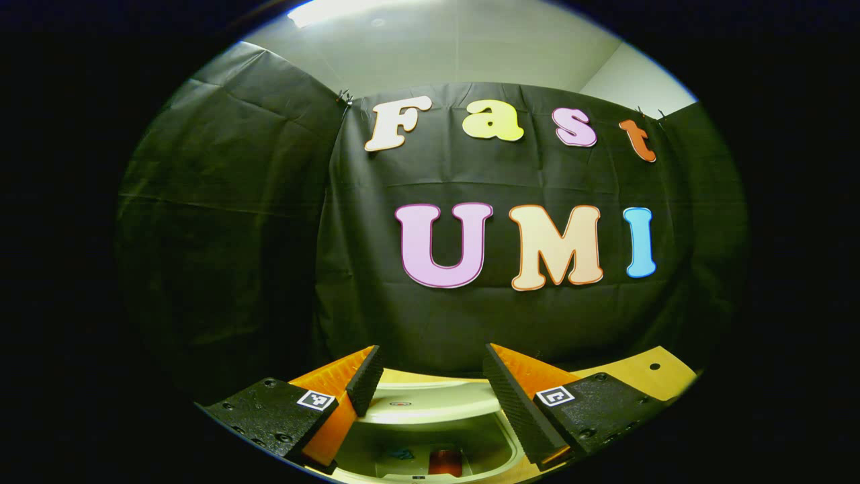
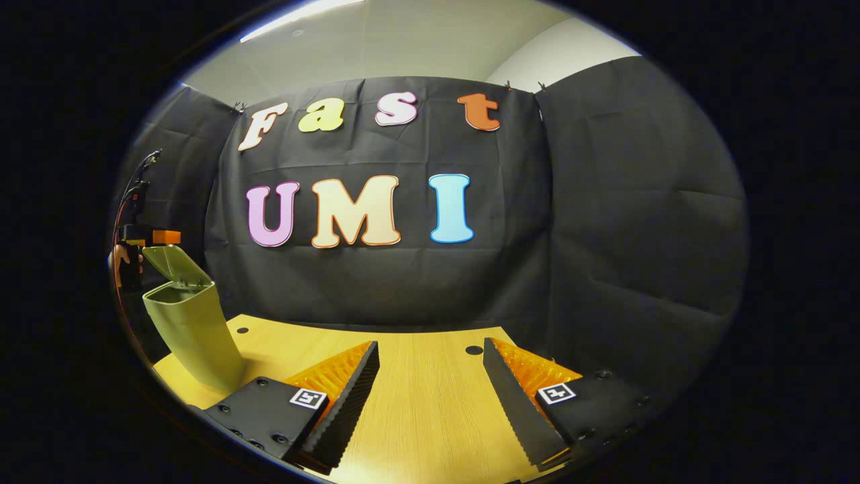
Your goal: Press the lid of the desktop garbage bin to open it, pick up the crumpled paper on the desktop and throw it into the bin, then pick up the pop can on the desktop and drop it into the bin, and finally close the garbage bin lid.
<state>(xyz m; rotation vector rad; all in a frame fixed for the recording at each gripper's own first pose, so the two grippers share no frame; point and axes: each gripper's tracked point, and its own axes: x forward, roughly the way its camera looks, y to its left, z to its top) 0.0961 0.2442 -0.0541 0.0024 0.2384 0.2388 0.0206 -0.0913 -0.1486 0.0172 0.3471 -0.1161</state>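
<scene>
left gripper (image 1: 433, 376) hangs right over the open garbage bin (image 1: 430, 403), jaws spread, holding nothing. pop can (image 1: 445, 462) lies inside the bin. right gripper (image 2: 430, 376) wide open and empty above the table (image 2: 416, 403), bin off to its left with lid (image 2: 168, 265) up.

Left gripper view hovers over the open bin (image 1: 430, 430) (perhaps closely); right gripper view sees it (image 2: 191, 323) sidelong.

No legible text; square coded marker tags on gripper (image 2: 430, 383).

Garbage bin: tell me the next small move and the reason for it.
Probably bring the left gripper onto the raised lid and press it shut. The garbage bin stands open, something reddish lies inside, the left gripper's fingers are open above it holding nothing, and the right gripper is open over bare table.
</scene>
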